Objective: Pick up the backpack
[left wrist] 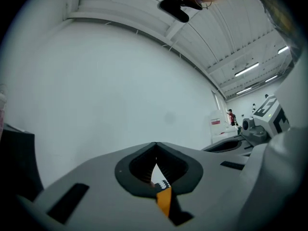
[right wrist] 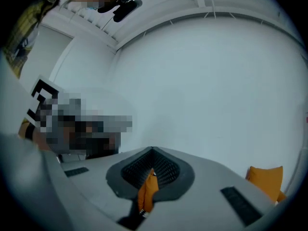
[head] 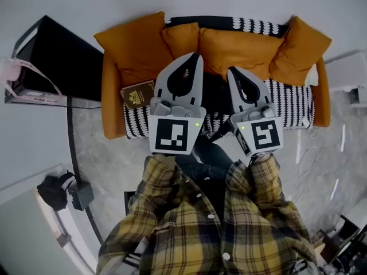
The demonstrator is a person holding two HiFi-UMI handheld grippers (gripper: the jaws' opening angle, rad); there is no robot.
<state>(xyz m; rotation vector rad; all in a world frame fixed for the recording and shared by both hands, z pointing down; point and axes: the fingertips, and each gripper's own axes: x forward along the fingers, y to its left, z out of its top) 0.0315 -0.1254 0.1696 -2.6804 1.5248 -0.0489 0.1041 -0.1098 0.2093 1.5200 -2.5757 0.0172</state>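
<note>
In the head view both grippers are held side by side over an orange sofa [head: 123,50], pointing at its back cushions. My left gripper [head: 195,55] is shut with nothing in it. My right gripper [head: 231,70] is shut and empty too. Between them a dark thing [head: 215,99] lies on the sofa seat, mostly hidden; I cannot tell whether it is the backpack. In the left gripper view the jaws [left wrist: 155,148] meet against a white wall, with a strip of orange below. The right gripper view shows its jaws [right wrist: 152,151] closed the same way.
A brown book [head: 137,94] lies on the black-and-white throw [head: 295,105] at the sofa's left end. A black cabinet [head: 57,62] with a pink strap [head: 26,73] stands left. A black bundle [head: 57,191] and cables [head: 312,153] lie on the floor.
</note>
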